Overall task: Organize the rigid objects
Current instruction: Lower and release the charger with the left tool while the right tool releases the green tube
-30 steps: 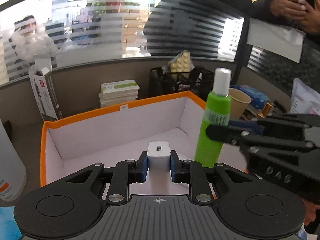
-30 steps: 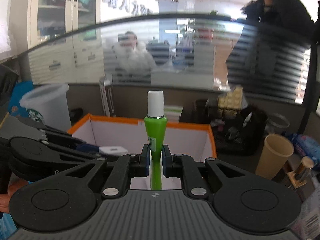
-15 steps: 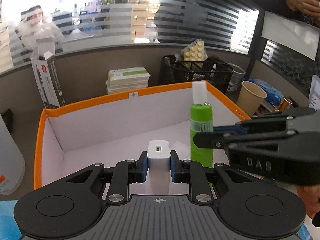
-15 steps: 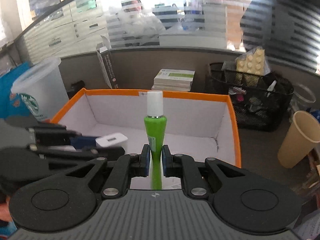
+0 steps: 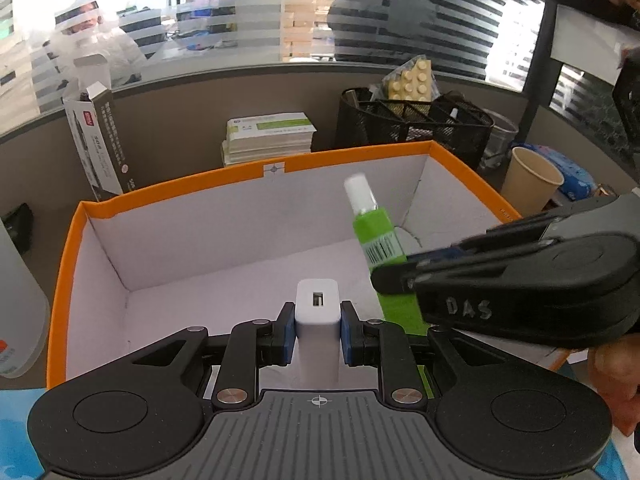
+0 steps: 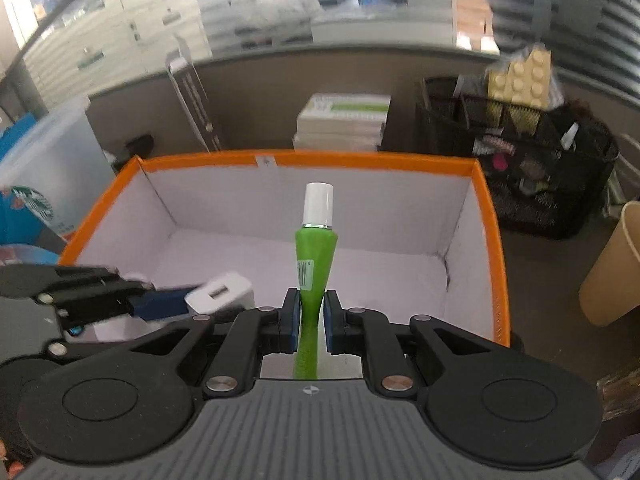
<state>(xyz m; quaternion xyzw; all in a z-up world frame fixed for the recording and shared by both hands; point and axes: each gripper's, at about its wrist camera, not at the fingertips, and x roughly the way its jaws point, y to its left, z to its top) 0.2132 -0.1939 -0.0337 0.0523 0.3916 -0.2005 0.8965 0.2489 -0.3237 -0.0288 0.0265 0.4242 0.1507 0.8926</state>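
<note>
My left gripper (image 5: 318,326) is shut on a white USB charger (image 5: 317,308) and holds it over the near part of an open orange box with a white inside (image 5: 276,168). My right gripper (image 6: 311,316) is shut on a green tube with a white cap (image 6: 315,256), cap tilted toward the box (image 6: 486,216). In the left wrist view the tube (image 5: 378,236) leans left over the box's right side. In the right wrist view the charger (image 6: 220,294) shows at the left, in the left gripper.
Behind the box stand a stack of white and green boxes (image 5: 268,136), a tall opened carton (image 5: 98,140) and a black mesh organiser (image 5: 416,128). A paper cup (image 5: 530,176) is at the right. A plastic Starbucks cup (image 6: 44,176) is at the left.
Both grippers have moved forward and down over the box with their objects. The green tube has tipped from upright to leaning toward the box.
</note>
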